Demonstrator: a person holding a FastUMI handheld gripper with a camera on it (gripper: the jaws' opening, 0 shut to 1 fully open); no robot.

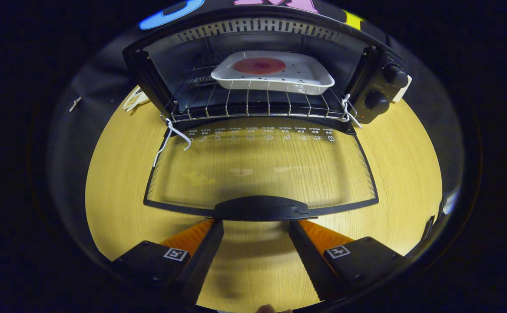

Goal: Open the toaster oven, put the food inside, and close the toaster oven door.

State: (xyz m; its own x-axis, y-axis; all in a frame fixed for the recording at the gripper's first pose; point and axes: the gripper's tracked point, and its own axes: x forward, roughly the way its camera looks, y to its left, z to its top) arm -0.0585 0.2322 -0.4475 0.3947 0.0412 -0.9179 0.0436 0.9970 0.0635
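Note:
A black toaster oven stands on the wooden table with its glass door folded flat down toward me. Inside, on the pulled-out wire rack, rests a white rectangular dish with a round red slice of food in it. The door's black handle lies just ahead of my fingertips. My gripper is open, its two fingers spread wide below the handle, with only table surface between them.
The light wooden table spreads to both sides of the door. Two black knobs sit on the oven's right panel. White cords tie the rack to the door at both hinges. A small pale object lies left of the oven.

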